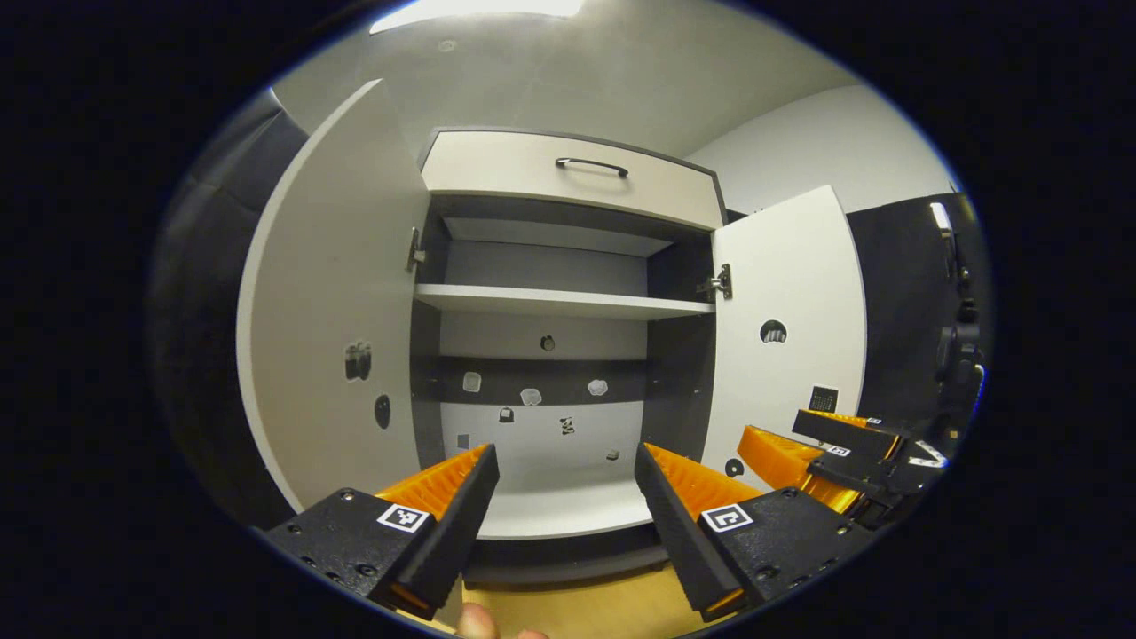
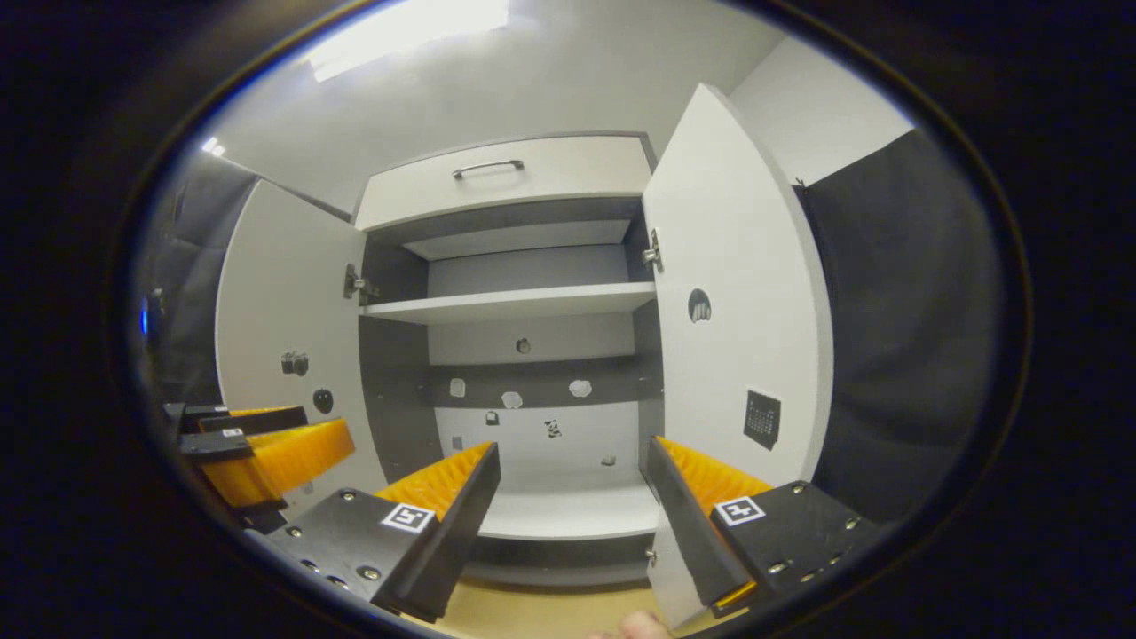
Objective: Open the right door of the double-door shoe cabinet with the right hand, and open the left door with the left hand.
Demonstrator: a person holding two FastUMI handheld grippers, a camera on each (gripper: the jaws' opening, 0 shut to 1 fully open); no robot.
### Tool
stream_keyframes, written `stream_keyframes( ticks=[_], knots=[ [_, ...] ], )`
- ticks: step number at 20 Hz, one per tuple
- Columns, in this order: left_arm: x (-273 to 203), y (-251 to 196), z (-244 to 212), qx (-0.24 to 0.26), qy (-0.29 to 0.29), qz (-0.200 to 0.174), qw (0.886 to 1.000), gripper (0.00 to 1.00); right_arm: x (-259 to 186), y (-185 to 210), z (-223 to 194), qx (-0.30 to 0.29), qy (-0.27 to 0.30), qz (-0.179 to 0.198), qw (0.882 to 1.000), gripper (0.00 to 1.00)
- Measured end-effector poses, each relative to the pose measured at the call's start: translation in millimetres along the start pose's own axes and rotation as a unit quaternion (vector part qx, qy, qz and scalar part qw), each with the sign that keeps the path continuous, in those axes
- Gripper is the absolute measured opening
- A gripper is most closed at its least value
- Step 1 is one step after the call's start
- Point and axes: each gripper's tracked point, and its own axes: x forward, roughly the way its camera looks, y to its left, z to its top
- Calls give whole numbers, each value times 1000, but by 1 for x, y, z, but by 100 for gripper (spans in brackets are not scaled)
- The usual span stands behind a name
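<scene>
The shoe cabinet [image 1: 568,306] [image 2: 515,306] stands straight ahead with both doors swung wide. Its left door [image 1: 333,302] [image 2: 284,319] and right door [image 1: 785,328] [image 2: 737,293] are white panels hanging on their hinges. My left gripper [image 1: 566,484] hovers open in front of the cabinet's lower compartment, holding nothing. My right gripper [image 2: 572,484] is open too, its right finger close beside the right door's lower edge. The right gripper [image 1: 830,448] appears at the lower right of the left gripper view, and the left gripper [image 2: 257,444] at the lower left of the right gripper view.
A closed drawer [image 1: 572,177] [image 2: 506,177] with a dark bar handle tops the cabinet. Inside are a white shelf [image 1: 559,302] and a white bottom board [image 1: 568,506]. Wooden floor [image 1: 577,612] lies below. Dark cloth wall [image 2: 896,337] flanks the right door.
</scene>
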Motion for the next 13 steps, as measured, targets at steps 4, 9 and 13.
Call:
stream_keyframes(
  ticks=[4,9,13],
  knots=[
    [7,-4,-12,8,13,1,1000,96,-6,-4,6,-1,-7,-2,1000,98],
    [8,-3,-21,11,24,1,1000,96,-9,5,9,-6,-11,4,1000,98],
    [9,3,-26,11,30,4,999,96,-10,12,10,-16,-16,5,1000,94]
  ],
)
